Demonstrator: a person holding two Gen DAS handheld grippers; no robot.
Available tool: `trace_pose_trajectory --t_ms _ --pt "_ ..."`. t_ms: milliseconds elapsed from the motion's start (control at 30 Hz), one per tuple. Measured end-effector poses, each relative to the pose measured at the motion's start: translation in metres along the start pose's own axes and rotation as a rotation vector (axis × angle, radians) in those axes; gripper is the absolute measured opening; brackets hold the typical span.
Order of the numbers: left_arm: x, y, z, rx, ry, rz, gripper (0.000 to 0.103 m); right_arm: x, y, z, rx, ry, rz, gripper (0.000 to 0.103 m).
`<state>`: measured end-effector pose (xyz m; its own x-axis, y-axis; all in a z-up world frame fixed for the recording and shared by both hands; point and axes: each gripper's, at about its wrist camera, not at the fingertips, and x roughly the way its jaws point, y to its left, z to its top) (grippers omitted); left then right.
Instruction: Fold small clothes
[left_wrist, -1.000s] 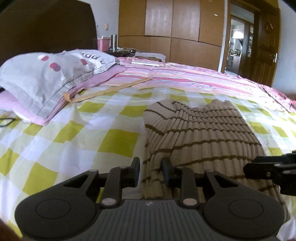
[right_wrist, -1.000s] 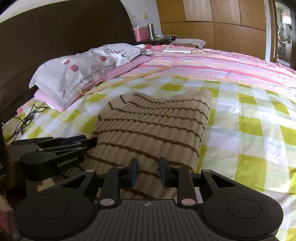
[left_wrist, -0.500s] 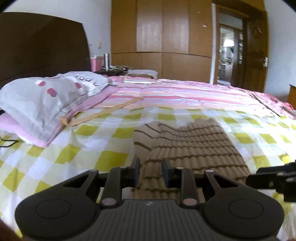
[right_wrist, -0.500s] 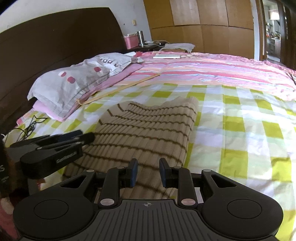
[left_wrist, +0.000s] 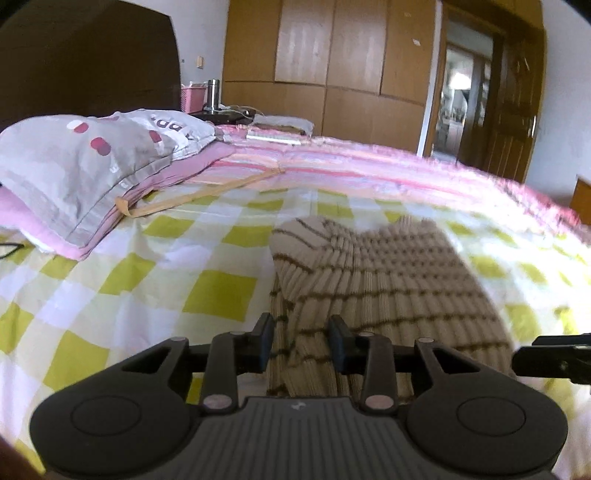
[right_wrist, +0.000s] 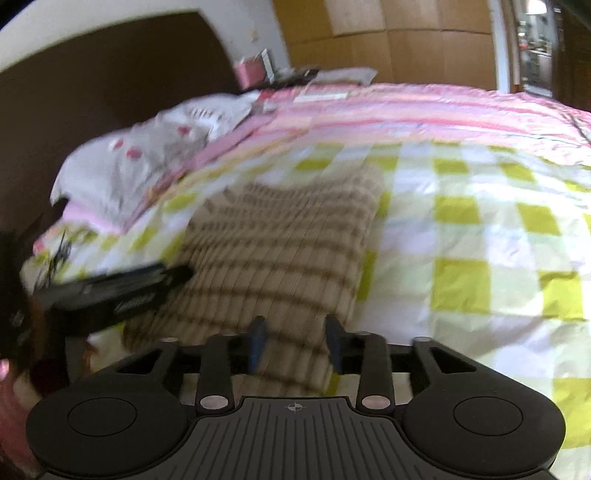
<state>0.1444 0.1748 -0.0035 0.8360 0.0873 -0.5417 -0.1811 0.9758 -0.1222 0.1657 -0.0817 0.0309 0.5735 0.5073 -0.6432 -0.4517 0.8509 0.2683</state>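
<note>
A beige ribbed knit garment with thin brown stripes (left_wrist: 384, 280) lies lengthwise on the yellow-and-white checked bedsheet (left_wrist: 218, 291). My left gripper (left_wrist: 301, 341) is open, its fingers either side of the garment's near left edge. My right gripper (right_wrist: 295, 341) is open over the garment's (right_wrist: 280, 254) near right edge. The right gripper's tip shows at the right of the left wrist view (left_wrist: 554, 356). The left gripper shows blurred at the left of the right wrist view (right_wrist: 122, 291).
A grey spotted pillow (left_wrist: 85, 162) on pink bedding lies far left by the dark headboard (left_wrist: 88, 62). A pink striped quilt (left_wrist: 369, 170) covers the far bed. Wooden wardrobes (left_wrist: 332, 62) and a doorway (left_wrist: 461, 103) stand behind. A black cable (right_wrist: 55, 254) lies near the pillow.
Both grippers opened wider, letting go of the garment's near edge. The garment has settled flat. The right wrist view is blurred by motion.
</note>
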Motion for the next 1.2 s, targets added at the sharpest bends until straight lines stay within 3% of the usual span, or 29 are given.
trace_pose_trajectory --t_ms 67,133,200,300,500,567,733,833,1033,1200 --pt "-0.005 0.004 0.004 -0.03 -0.022 -0.021 0.041 0.005 -0.006 0.006 0.027 -0.004 0.006 0.057" --pt "-0.005 0.009 0.006 -0.057 -0.018 -0.062 0.056 0.012 -0.009 0.009 0.046 0.001 0.022 0.064" --pt "0.001 0.01 0.005 -0.058 0.005 -0.066 0.062 0.023 -0.012 0.009 0.068 0.019 0.034 0.068" --pt "0.011 0.009 0.0 -0.032 0.038 -0.054 0.064 0.039 -0.019 0.005 0.119 0.059 0.057 0.068" --pt "0.024 0.023 -0.003 -0.108 0.089 -0.112 0.066 0.054 -0.025 0.001 0.175 0.072 0.113 0.072" --pt "0.025 0.025 -0.005 -0.129 0.099 -0.13 0.065 0.053 -0.025 0.001 0.176 0.07 0.116 0.07" --pt "0.026 0.023 -0.008 -0.15 0.122 -0.197 0.051 0.049 -0.03 0.003 0.194 0.086 0.132 0.048" --pt "0.021 0.016 -0.01 -0.129 0.132 -0.21 0.049 0.04 -0.029 0.004 0.178 0.092 0.13 0.042" --pt "0.001 -0.012 -0.02 -0.075 0.184 -0.277 0.047 0.005 -0.041 -0.011 0.186 0.107 0.099 0.04" --pt "-0.023 -0.05 -0.035 0.07 0.212 -0.299 0.047 -0.026 -0.061 -0.026 0.183 0.122 0.057 0.041"
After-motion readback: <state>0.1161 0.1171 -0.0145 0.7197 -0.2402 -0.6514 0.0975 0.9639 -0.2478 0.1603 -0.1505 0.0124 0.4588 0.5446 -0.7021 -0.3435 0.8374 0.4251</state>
